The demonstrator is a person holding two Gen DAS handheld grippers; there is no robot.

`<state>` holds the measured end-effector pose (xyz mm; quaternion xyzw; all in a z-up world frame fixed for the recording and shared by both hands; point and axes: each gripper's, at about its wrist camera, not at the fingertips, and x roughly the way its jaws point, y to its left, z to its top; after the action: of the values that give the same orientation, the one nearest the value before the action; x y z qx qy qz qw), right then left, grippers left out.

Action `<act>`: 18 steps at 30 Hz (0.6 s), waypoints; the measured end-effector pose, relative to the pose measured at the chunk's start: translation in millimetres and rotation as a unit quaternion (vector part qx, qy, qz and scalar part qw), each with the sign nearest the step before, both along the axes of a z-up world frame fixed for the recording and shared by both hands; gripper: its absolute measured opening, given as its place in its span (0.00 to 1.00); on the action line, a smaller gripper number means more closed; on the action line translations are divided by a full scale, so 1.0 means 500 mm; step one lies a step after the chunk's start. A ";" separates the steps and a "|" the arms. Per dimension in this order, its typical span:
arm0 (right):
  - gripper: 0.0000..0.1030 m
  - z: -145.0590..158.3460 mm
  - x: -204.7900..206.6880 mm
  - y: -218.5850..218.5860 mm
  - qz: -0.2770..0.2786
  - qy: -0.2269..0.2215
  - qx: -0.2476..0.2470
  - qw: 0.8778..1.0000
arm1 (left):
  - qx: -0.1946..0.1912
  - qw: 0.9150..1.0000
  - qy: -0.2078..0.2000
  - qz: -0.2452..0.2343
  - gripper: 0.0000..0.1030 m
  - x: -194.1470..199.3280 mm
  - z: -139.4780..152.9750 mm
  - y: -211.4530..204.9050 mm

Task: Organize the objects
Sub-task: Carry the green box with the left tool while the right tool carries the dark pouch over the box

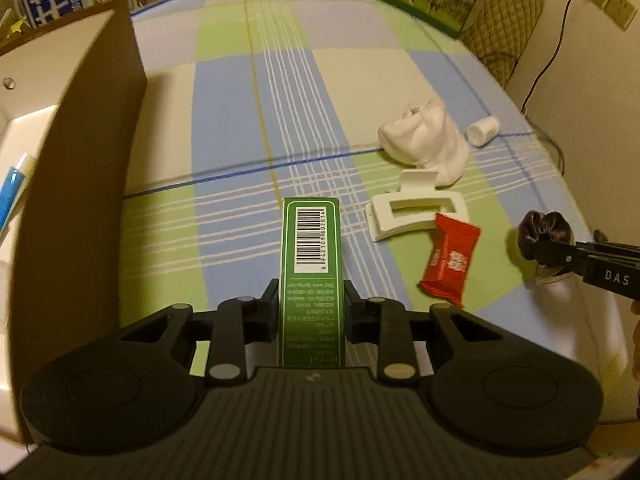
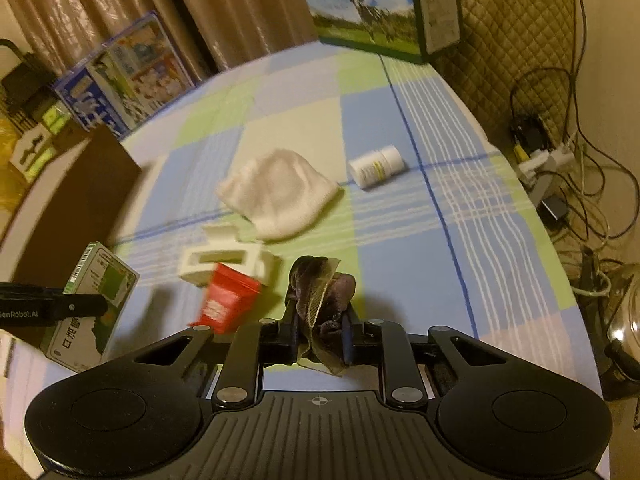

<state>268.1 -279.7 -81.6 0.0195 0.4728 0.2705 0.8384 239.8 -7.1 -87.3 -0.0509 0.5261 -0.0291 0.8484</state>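
My left gripper [image 1: 311, 300] is shut on a narrow green box [image 1: 310, 264] with a barcode, held above the checked cloth. In the right wrist view the same green box [image 2: 96, 300] sits low at the left in the left gripper [image 2: 80, 306]. My right gripper [image 2: 320, 328] is shut on a dark purple scrunchie [image 2: 320, 296] with a gauzy ribbon. From the left wrist, the scrunchie [image 1: 540, 232] and the right gripper [image 1: 560, 256] show at the right edge. On the cloth lie a red candy packet [image 1: 450, 260], a white hair claw [image 1: 416, 208], a white sock [image 1: 428, 140] and a small white bottle [image 1: 482, 130].
A brown-sided white organizer [image 1: 92, 140] stands at the left, with a blue pen [image 1: 10, 196] inside. Printed cartons [image 2: 132, 72] and a green milk carton [image 2: 368, 8] line the far edge. Cables and a power strip [image 2: 544, 160] hang off the right side.
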 end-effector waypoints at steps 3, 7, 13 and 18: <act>0.16 0.031 -0.016 0.013 0.015 -0.006 0.018 1.000 | -0.012 1.000 -0.023 0.005 0.24 -0.028 0.037 0.010; 0.16 0.066 -0.045 0.057 0.053 -0.010 0.045 0.998 | -0.027 0.998 -0.058 0.013 0.24 -0.063 0.091 0.028; 0.16 0.112 -0.097 0.163 0.127 -0.014 0.084 0.988 | -0.030 0.994 -0.100 0.042 0.24 -0.113 0.161 0.079; 0.16 0.141 -0.135 0.266 0.185 -0.022 0.105 0.977 | -0.016 0.987 -0.133 0.088 0.24 -0.159 0.211 0.169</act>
<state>200.8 -146.6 -11.3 0.0140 0.4183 0.4695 0.7774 160.1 77.3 18.3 -0.1061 0.4015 0.0302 0.9092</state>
